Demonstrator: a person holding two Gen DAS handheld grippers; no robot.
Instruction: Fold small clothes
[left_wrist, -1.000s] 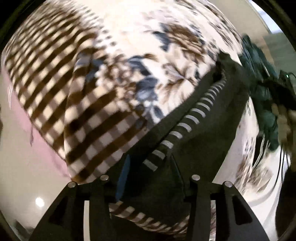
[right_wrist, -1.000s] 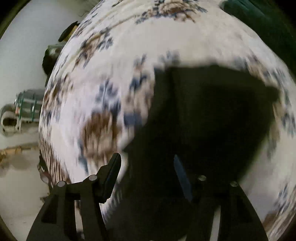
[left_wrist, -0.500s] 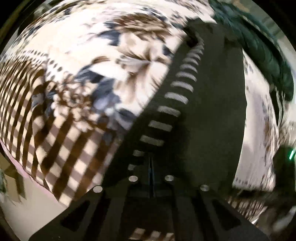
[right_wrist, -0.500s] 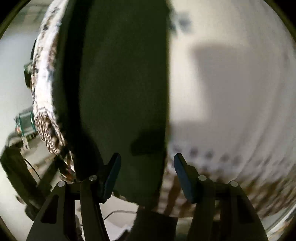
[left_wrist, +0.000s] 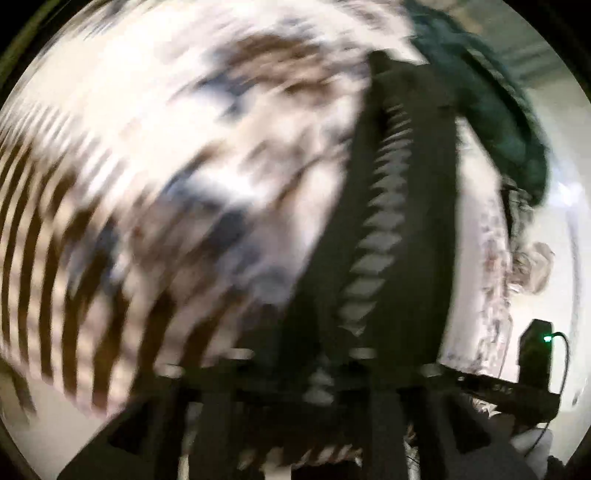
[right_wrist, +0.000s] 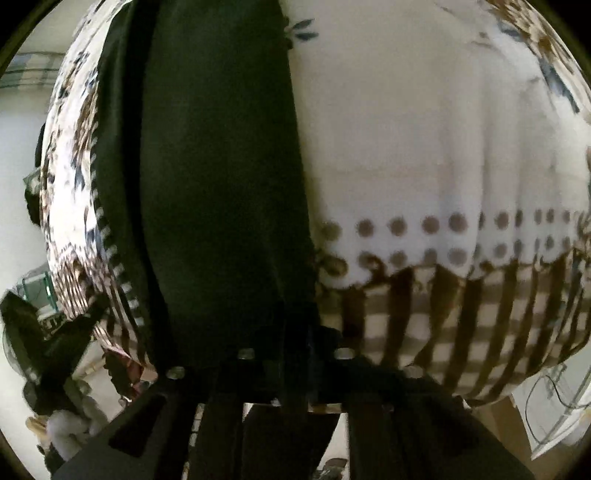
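A dark garment (left_wrist: 413, 206) with a white-striped trim (left_wrist: 373, 254) lies stretched over a patterned cloth-covered table (left_wrist: 207, 155). My left gripper (left_wrist: 306, 362) is shut on the garment's near edge by the striped trim. In the right wrist view the same dark garment (right_wrist: 218, 177) runs up the frame, with the striped trim (right_wrist: 110, 251) along its left side. My right gripper (right_wrist: 295, 354) is shut on its near edge. The left wrist view is blurred by motion.
The tablecloth has a floral middle, a dotted band (right_wrist: 443, 236) and a brown checked border (right_wrist: 461, 325). A pile of dark green clothes (left_wrist: 491, 110) lies at the table's far right. A black device with a green light (left_wrist: 535, 350) stands off the table edge.
Both grippers went from open to shut on the garment's near edge. The left closed first, the right after. The left view has swung and blurred.
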